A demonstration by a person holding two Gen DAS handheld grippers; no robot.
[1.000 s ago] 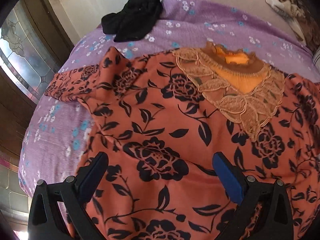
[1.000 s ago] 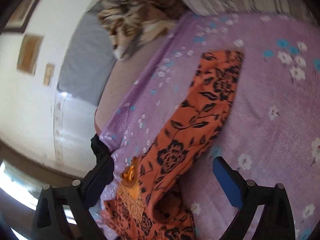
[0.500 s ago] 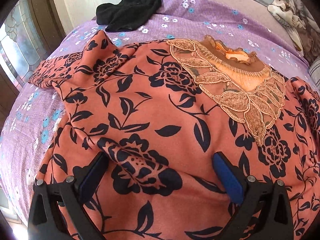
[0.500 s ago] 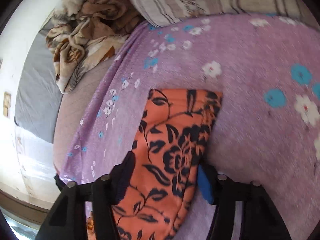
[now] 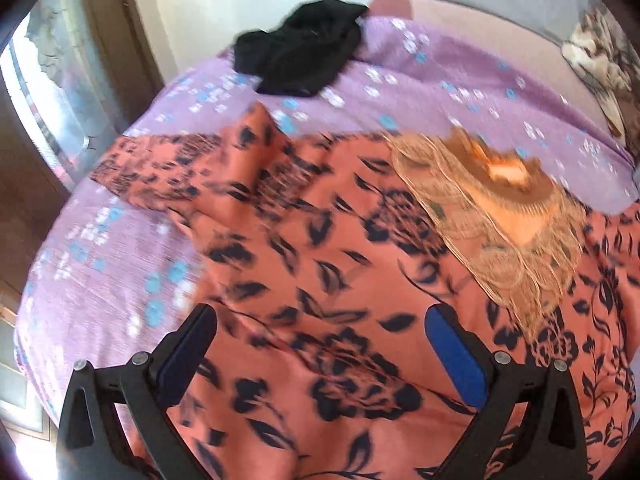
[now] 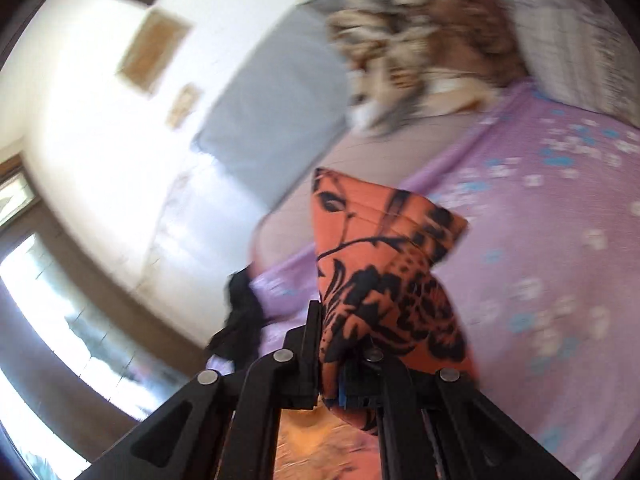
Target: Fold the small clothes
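So the orange top (image 5: 320, 280) with the black flower print is spread face-up across the bed (image 5: 440, 92), neck end toward the far side, and one sleeve (image 6: 384, 280) is pinched at its cuff end in the right gripper (image 6: 340, 384), jaws clamped tight on the fabric and the cuff lifted off the bedspread. The left gripper (image 5: 320, 356) is held just above the body of the top with its jaws wide apart, nothing between them. The step in hand looks like the sleeve fold, and it's probably done best if the sleeve is carried low and straight across toward the chest so it isn't twisted, then laid flat along the body before being let go. The free gripper could be pressed down near the shoulder line so the rest of the top isn't dragged along; the cloth looks thin and slippery-ish, so it'll likely slide on the bedspread. The lace panel (image 5: 500, 248) at the neck is tan, scalloped and stiffer-looking, so snagging there should be avoided. The bedspread is a nubby purple weave with small blue and white flowers. A crumpled black garment (image 5: 300, 56) is lying at the far corner, well apart from the top.
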